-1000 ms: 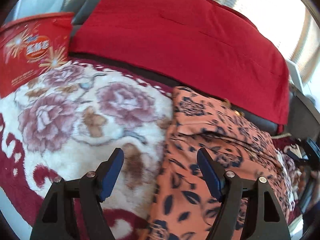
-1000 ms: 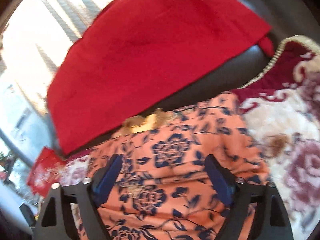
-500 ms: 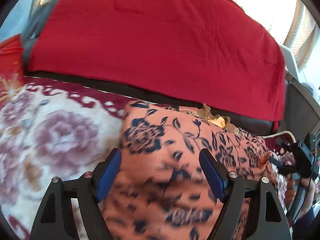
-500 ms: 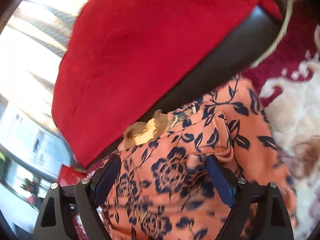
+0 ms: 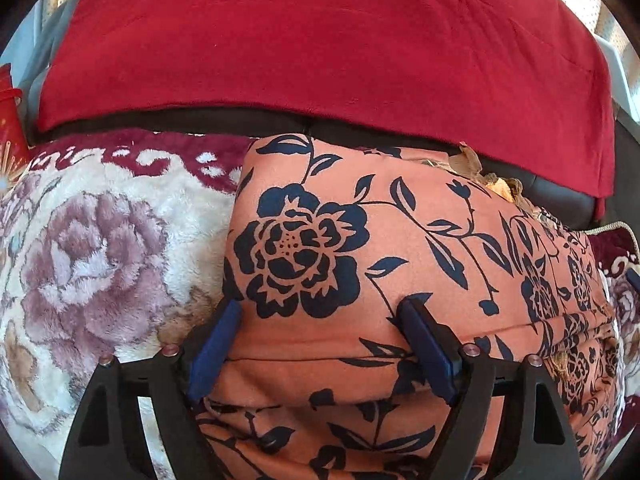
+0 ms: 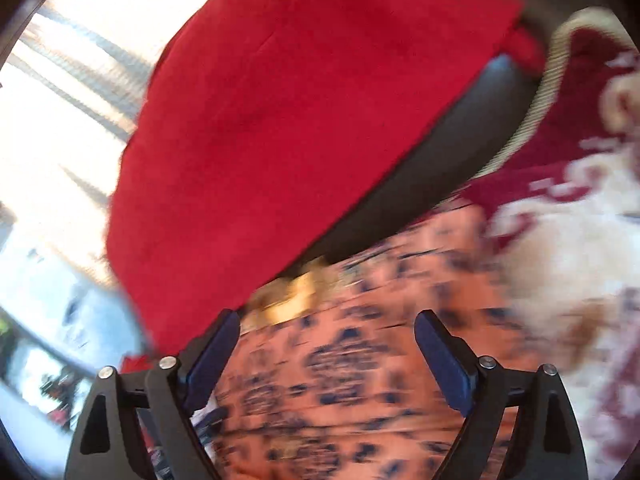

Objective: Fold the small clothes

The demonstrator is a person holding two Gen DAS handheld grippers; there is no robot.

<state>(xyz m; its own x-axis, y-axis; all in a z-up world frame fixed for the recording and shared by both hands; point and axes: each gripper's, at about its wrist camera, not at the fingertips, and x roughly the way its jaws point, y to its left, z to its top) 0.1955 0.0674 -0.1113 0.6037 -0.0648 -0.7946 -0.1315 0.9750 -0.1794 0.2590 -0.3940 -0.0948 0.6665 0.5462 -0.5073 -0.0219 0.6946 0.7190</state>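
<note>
Starting at the left, a red box (image 5: 10, 120) at the frame edge shows only a firework print with no legible writing, and beside it the plush floral blanket (image 5: 92, 248) carries the orange flowered garment (image 5: 360, 240), which lies bunched against the dark sofa back under a red cloth (image 5: 320, 40). Over the garment's left end the left hand-held gripper (image 5: 320, 344) has just been opening its jaws; they straddle a fold without pinching it. Further right, the right hand-held gripper (image 6: 326, 354) hangs wide apart and empty in a blurred view, so the step looks like positioning, and next each needs to close on an edge.
</note>
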